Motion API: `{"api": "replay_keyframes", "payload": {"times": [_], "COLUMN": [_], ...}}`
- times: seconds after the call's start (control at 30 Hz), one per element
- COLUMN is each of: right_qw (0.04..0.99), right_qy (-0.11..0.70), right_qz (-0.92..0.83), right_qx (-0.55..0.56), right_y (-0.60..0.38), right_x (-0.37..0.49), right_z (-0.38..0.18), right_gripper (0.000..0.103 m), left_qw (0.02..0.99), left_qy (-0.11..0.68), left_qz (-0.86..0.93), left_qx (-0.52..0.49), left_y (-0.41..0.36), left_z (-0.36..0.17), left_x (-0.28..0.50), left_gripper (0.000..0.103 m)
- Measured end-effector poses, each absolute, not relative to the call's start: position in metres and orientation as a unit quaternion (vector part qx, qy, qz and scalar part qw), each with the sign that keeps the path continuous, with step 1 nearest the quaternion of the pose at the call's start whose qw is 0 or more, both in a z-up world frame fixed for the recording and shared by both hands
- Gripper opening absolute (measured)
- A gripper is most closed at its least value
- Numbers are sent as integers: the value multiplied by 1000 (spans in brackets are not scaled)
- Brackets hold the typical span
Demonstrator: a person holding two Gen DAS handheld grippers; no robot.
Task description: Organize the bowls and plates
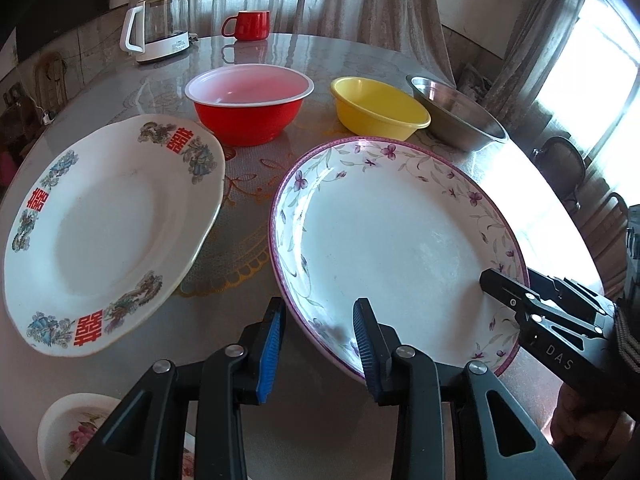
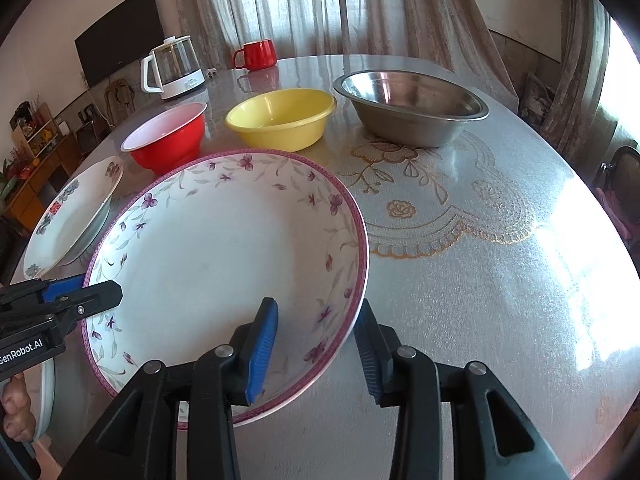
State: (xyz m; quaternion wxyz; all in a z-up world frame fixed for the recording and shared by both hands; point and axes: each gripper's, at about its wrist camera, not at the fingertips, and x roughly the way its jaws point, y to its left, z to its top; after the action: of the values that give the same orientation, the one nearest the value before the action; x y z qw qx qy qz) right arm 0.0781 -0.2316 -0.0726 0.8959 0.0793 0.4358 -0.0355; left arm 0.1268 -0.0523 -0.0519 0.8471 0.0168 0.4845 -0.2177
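Note:
A purple-flowered plate [image 1: 396,248] [image 2: 224,256] lies on the table. My left gripper [image 1: 320,340] is open, its jaws straddling the plate's near-left rim. My right gripper [image 2: 316,344] is open too, straddling the plate's near-right rim; it also shows in the left wrist view [image 1: 516,296]. The left gripper also shows in the right wrist view [image 2: 80,292] at the plate's left rim. A white plate with red characters [image 1: 108,232] [image 2: 72,216] lies to the left. Behind stand a red bowl [image 1: 248,108] [image 2: 168,140], a yellow bowl [image 1: 378,108] [image 2: 282,118] and a steel bowl [image 1: 456,114] [image 2: 412,106].
A glass kettle [image 1: 158,26] [image 2: 174,68] and a red mug [image 1: 250,24] [image 2: 258,54] stand at the table's far edge. A small flowered bowl [image 1: 76,432] sits near the front left. A patterned tablecloth [image 2: 460,240] covers the round table. Chairs [image 1: 564,160] stand at the right.

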Motion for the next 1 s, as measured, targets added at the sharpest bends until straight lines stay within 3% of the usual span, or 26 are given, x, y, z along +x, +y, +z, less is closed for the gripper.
{"api": "replay_keyframes", "payload": {"times": [0.17,0.3,1.0], "right_qw": [896,894,894], "right_qy": [437,438,439], "right_qz": [-25,-32,-37], "right_qx": [71,85,77], "right_y": [-226,-229,-212], "right_x": [68,66,66], "right_z": [-72,-70,-68], "right_gripper": [38,30,30], "left_qw": [847,851,854], "left_qy": [481,478,469], "left_qz": [-223,-213,-223], "left_qx": [26,42,-22], "left_y": [-53,-53,-22], "left_z": [-53,-52,-40], "left_x": [121,118,115], "left_gripper": [33,32,33]}}
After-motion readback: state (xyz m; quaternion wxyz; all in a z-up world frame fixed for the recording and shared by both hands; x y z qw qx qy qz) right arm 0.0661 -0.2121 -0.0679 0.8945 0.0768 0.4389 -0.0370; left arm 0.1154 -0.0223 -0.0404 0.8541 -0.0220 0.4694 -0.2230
